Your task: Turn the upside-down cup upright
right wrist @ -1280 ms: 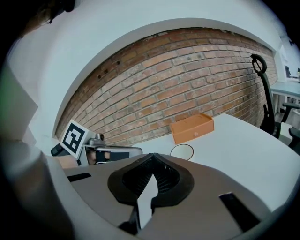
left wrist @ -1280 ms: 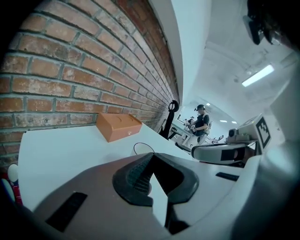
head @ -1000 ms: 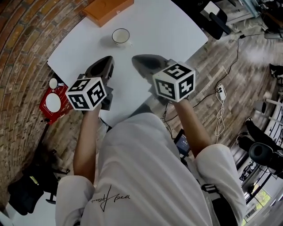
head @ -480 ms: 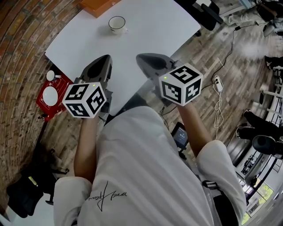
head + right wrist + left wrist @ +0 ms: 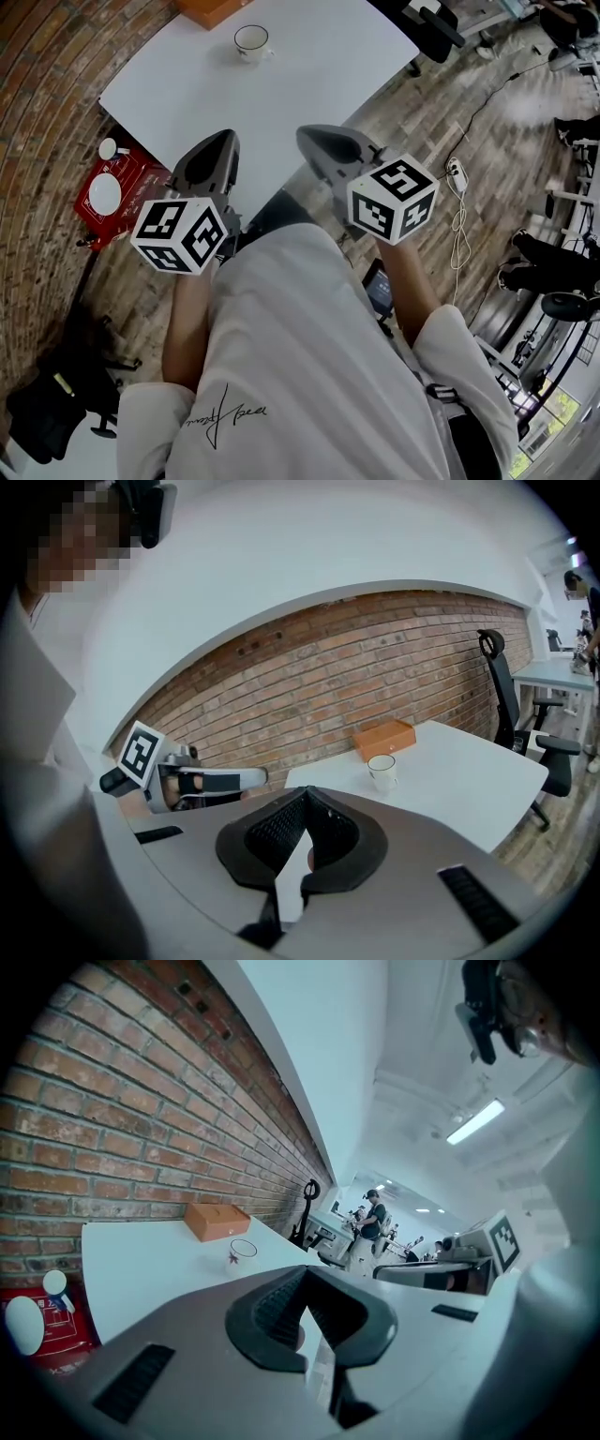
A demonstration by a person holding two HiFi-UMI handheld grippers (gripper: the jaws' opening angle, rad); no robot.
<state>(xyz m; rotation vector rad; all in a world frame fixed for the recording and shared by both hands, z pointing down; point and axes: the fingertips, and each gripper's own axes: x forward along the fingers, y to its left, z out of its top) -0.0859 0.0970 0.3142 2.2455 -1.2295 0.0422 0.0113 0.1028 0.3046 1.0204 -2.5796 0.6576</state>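
Observation:
A white cup (image 5: 250, 41) stands upright, mouth up, at the far side of the white table (image 5: 309, 84); it also shows as a small cup (image 5: 243, 1252) in the left gripper view and as a cup (image 5: 382, 772) in the right gripper view. My left gripper (image 5: 226, 137) and right gripper (image 5: 307, 132) hover side by side over the table's near edge, far from the cup. Both are shut with nothing between the jaws. Seen from its own camera, the left gripper (image 5: 305, 1277) points toward the cup, and so does the right gripper (image 5: 305, 795).
An orange box (image 5: 211, 9) lies behind the cup against the brick wall. A red case (image 5: 108, 197) with white discs sits on the floor to the left. A black office chair (image 5: 502, 686) stands at the table's right end. People stand in the background (image 5: 372, 1222).
Both grippers have drawn back from the cup toward the table's near edge and my body. The cup has stayed upright in the same place.

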